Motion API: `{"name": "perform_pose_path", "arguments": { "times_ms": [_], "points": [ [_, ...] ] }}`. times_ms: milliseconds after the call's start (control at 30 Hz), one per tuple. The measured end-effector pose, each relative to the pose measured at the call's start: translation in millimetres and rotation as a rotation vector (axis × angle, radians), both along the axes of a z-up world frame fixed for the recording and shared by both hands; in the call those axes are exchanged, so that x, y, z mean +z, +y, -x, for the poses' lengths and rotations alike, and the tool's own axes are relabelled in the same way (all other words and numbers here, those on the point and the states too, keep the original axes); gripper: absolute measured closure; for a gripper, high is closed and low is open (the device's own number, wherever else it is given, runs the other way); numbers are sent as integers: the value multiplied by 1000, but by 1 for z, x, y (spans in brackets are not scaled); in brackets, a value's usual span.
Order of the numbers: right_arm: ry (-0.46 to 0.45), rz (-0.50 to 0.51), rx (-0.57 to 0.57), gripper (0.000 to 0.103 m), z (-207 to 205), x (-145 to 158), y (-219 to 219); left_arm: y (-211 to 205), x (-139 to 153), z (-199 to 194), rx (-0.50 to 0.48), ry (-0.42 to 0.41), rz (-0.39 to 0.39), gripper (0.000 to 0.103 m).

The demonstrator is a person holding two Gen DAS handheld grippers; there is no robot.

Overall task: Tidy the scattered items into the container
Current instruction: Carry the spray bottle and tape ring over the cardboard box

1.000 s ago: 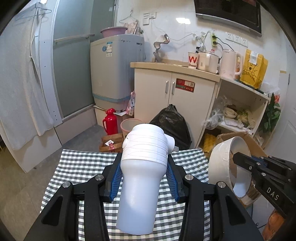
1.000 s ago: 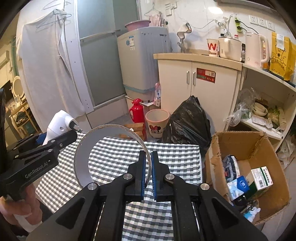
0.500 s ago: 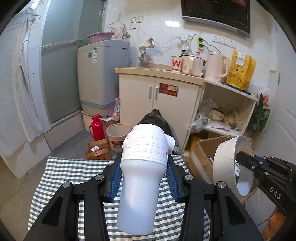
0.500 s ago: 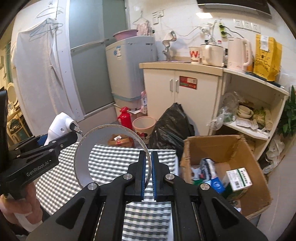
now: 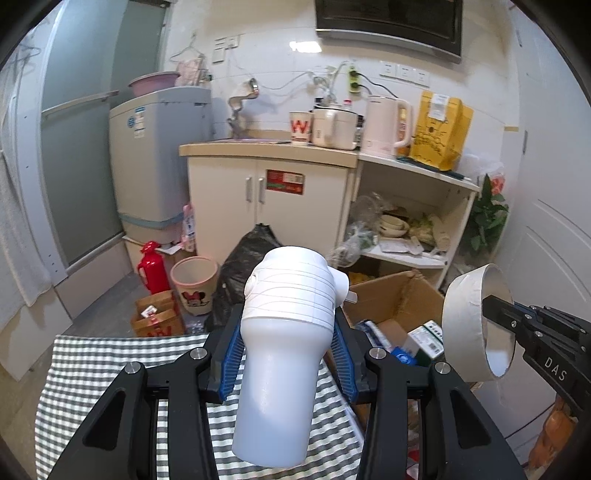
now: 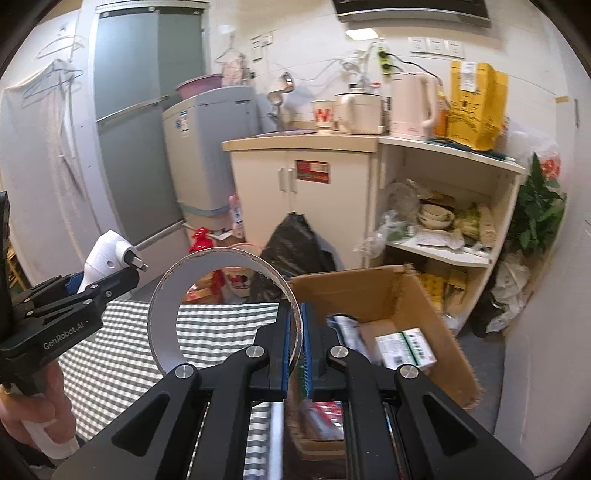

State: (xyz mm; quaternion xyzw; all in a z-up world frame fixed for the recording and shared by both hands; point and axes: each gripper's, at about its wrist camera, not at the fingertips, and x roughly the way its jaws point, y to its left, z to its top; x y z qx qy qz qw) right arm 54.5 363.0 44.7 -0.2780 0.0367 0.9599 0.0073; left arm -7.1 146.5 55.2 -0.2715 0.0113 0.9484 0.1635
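Our left gripper [image 5: 286, 354] clamps a white spray bottle [image 5: 282, 354] below its cap, rigid and seemingly light, while our right gripper [image 6: 297, 343] pinches the thin wall of a stiff tape roll [image 6: 221, 306], both aloft near the cardboard box [image 6: 399, 295].

White tiled walls [image 5: 280, 33] enclose a small kitchen. A cream two-door cabinet [image 5: 269, 195] with a beige countertop stands beside a grey top-loading washing machine [image 5: 159, 155] and frosted glass sliding doors [image 5: 77, 147]. Open cream shelving [image 5: 413, 206] sits right of the cabinet, a white panelled door [image 5: 546, 229] beyond. The floor [image 5: 107, 302] is grey.
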Motion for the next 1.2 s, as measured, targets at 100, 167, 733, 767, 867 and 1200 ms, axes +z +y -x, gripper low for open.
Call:
{"name": "perform_pose_path", "arguments": {
  "times_ms": [100, 167, 733, 767, 867, 1200],
  "points": [
    [-2, -2, -34, 98, -3, 1, 17, 17, 0, 2, -29, -1, -2, 59],
    [-4, -5, -57, 98, -5, 1, 28, 29, -1, 5, -49, -5, -2, 59],
    [-83, 21, -162, 98, 9, -35, 106, 109, -25, 32, -162, -53, 20, 59],
    [-97, 25, -161, 98, 13, -41, 110, 112, -27, 34, -165, -58, 22, 59],
    [-129, 35, -160, 98, 24, -55, 118, 122, -36, 42, -178, -74, 28, 59],
    [-218, 53, -153, 97, 48, -96, 135, 156, -63, 69, -210, -127, 34, 59]
  ]
}}
